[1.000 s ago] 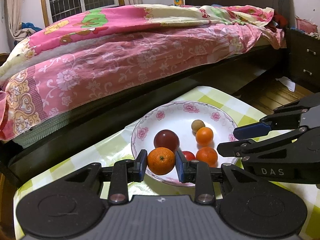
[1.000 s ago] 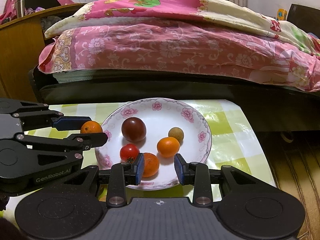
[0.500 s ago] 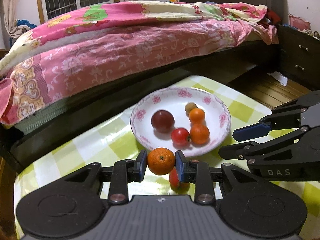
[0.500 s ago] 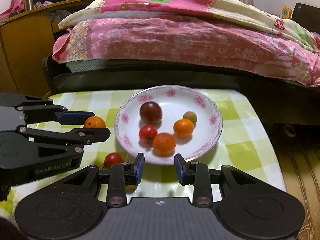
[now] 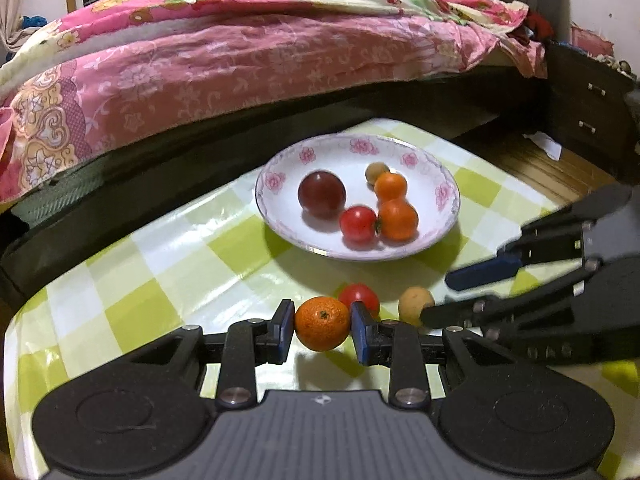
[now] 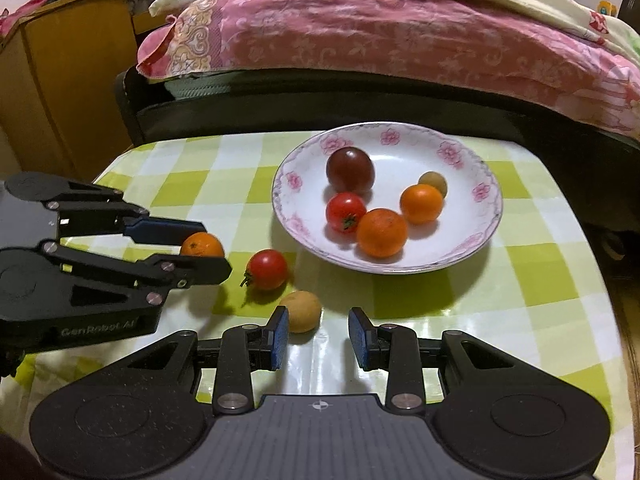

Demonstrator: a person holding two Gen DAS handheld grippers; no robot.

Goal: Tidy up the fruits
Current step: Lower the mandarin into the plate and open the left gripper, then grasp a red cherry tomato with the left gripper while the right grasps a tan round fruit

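My left gripper (image 5: 322, 330) is shut on an orange tangerine (image 5: 322, 323) and holds it just above the checked tablecloth, short of the plate; it also shows in the right wrist view (image 6: 200, 245). My right gripper (image 6: 318, 338) is open and empty above the cloth, and shows in the left wrist view (image 5: 448, 296). A red tomato (image 6: 267, 269) and a small tan fruit (image 6: 301, 311) lie on the cloth just ahead of the fingers. The flowered white plate (image 6: 476, 200) holds a dark plum, a red tomato, two orange fruits and a small tan fruit.
The small table's green and white cloth (image 6: 540, 280) ends close on the right and at the near edge. A bed with pink bedding (image 6: 400, 40) stands right behind the table. A wooden cabinet (image 6: 60, 92) is at the left, dark drawers (image 5: 588, 108) at the right.
Both grippers have pulled back from the plate toward me. The left one still carries the tangerine. A tomato and a tan fruit on the cloth have come into view.
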